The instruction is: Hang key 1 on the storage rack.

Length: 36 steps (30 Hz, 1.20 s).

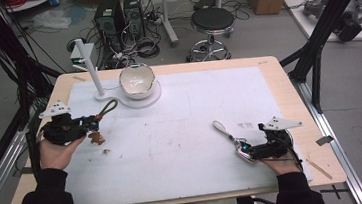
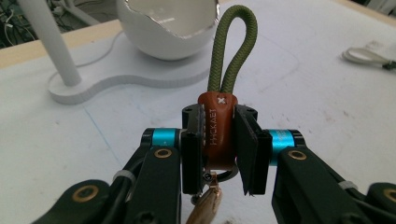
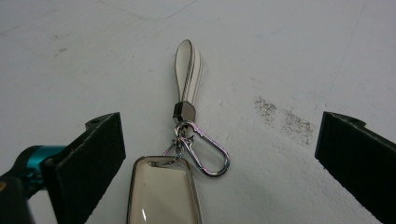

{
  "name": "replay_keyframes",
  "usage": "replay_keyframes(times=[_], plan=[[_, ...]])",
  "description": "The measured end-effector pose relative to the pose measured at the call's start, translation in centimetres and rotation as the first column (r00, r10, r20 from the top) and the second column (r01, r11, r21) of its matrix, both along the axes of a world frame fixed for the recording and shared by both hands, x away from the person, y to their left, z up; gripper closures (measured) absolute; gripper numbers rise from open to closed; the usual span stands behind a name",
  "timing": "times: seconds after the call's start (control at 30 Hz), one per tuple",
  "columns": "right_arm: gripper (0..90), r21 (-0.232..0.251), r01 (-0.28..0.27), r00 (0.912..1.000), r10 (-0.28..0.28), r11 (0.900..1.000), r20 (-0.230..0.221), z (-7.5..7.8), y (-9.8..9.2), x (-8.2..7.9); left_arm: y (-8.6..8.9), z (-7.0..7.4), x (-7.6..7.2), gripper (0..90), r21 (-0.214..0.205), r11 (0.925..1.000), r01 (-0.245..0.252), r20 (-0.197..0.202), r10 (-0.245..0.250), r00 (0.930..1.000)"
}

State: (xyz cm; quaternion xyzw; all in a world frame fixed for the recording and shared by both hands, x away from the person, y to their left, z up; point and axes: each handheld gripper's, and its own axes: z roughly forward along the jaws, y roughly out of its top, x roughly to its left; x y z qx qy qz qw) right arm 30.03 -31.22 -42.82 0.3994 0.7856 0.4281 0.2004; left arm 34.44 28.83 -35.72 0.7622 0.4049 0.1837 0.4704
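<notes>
Between clamped jaws, keychain (image 2: 218,130) loop-forward

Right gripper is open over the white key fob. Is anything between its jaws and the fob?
Nothing visible. The right gripper stands open with the fob lying on the table between its jaws; the fob's clip and strap lie beyond.

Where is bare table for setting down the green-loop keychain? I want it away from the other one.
The middle, between the left gripper and the white key fob, is bare. It is crowded around the bowl stand.
</notes>
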Motion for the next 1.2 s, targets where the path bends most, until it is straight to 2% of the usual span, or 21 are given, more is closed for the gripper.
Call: replay_keyframes(times=[0.23,0.27,0.5,0.53,0.6,0.77,0.9,0.93,1.03,1.07,1.17,1.2], plan=[[0.8,-0.003,0.003,1.0,-0.003,1.0,0.001,0.0,0.0,0.0,1.7,1.0,1.1,73.0,-0.024,0.9981,-0.058,0.006,0.058,0.9983],[0.8,-0.007,0.004,1.0,-0.004,1.0,0.003,0.0,0.0,0.0,2.3,1.2,1.5,73.0,-0.048,0.9962,-0.072,0.007,0.073,0.9973],[0.8,-0.004,0.005,1.0,-0.005,1.0,0.004,0.0,0.0,0.0,3.5,1.9,2.3,73.0,-0.066,0.9923,-0.105,0.02,0.107,0.9941],[0.8,-0.004,0.005,1.0,-0.005,1.0,-0.002,0.0,0.1,0.0,4.0,2.2,2.7,73.0,-0.082,0.9894,-0.12,0.023,0.122,0.9922],[0.8,-0.004,0.004,1.0,-0.004,1.0,-0.002,0.0,0.1,0.0,4.4,2.5,2.9,73.0,-0.089,0.9877,-0.129,0.031,0.132,0.9907],[0.8,-0.005,0.004,1.0,-0.004,1.0,-0.004,0.0,0.1,0.0,4.8,3.0,3.6,73.0,-0.088,0.9862,-0.141,0.018,0.143,0.9896],[0.8,-0.008,-0.001,1.0,0.001,1.0,0.0,-0.1,0.1,0.0,5.3,3.3,4.3,73.1,-0.113,0.9804,-0.161,0.013,0.164,0.9864],[0.8,-0.008,-0.001,1.0,0.001,1.0,0.001,-0.1,0.1,0.0,5.6,3.3,4.8,73.1,-0.111,0.9779,-0.177,0.01,0.18,0.9837],[0.8,-0.008,-0.001,1.0,0.001,1.0,-0.001,-0.1,0.2,0.0,5.9,3.3,5.2,73.0,-0.093,0.977,-0.192,0.004,0.193,0.9812],[0.8,-0.008,-0.002,1.0,0.002,1.0,-0.003,-0.1,0.2,0.0,6.2,3.1,5.8,73.1,-0.057,0.9752,-0.214,-0.005,0.214,0.9769],[0.8,-0.013,-0.003,1.0,0.003,0.9999,-0.006,-0.1,0.2,0.0,6.6,2.7,6.3,73.1,-0.06,0.9716,-0.229,-0.02,0.228,0.9735],[0.8,-0.015,-0.003,1.0,0.003,0.9999,-0.006,-0.2,0.3,0.0,7.1,2.4,6.8,73.1,-0.08,0.9663,-0.245,-0.032,0.243,0.9695]])
